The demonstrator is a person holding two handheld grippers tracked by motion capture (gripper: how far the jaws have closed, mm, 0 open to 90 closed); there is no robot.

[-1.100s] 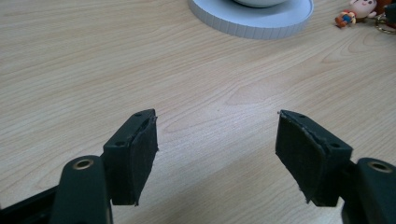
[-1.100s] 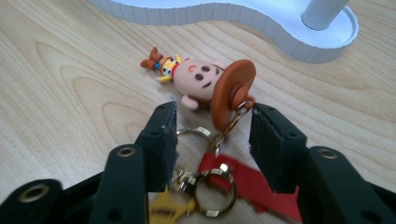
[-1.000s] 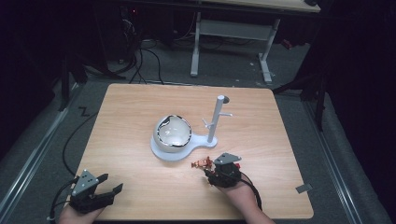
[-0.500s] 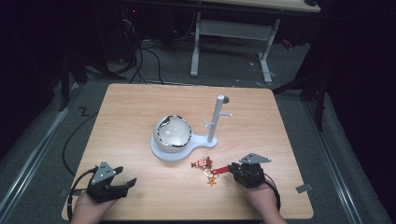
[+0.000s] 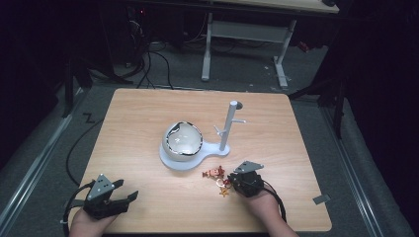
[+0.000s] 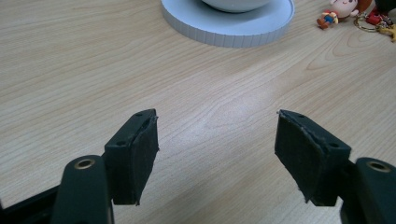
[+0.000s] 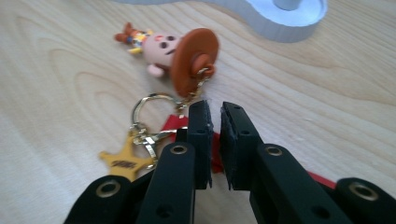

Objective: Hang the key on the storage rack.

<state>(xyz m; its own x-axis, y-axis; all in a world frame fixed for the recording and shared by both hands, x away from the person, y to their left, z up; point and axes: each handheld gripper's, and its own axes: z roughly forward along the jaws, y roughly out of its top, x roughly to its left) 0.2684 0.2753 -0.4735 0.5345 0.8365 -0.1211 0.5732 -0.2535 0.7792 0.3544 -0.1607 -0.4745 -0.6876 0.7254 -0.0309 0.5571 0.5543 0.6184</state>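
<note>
I see the big wooden table (image 5: 148, 113) first, and near its middle stands a white stand (image 5: 170, 163) with a round bowl (image 5: 184, 141) on it and a thin post (image 5: 228, 126) with small pegs. My left gripper (image 5: 129, 197) sits down at the 7 o'clock corner of the table. Its jaws are wide open with nothing between them, just bare wood. From there the keychain (image 5: 217, 177) lies far off at about 2 o'clock, so my left hand is not the one for it. My right gripper (image 5: 231, 183) is the near one. It is right at the keychain, which lies on the table just at 6 o'clock of the stand. In the right gripper view the keychain stretches away from the jaws toward 11 o'clock. The little doll (image 7: 159, 49) with its brown hat (image 7: 194, 60) is farthest out. The metal ring (image 7: 149, 109) and the gold star (image 7: 123, 161) are closer, at 9 o'clock of the jaws. A red strap (image 7: 215, 154) runs crosswise, from 10 o'clock to 4 o'clock. The right jaws are almost together, with only a thin slit left, and the red strap shows low in that slit, so I think they are pinching it. I think the pegs on the post are where the keychain should hang. In the high view they are at about 12 o'clock from my right hand, so I would lift it and go straight ahead.
</note>
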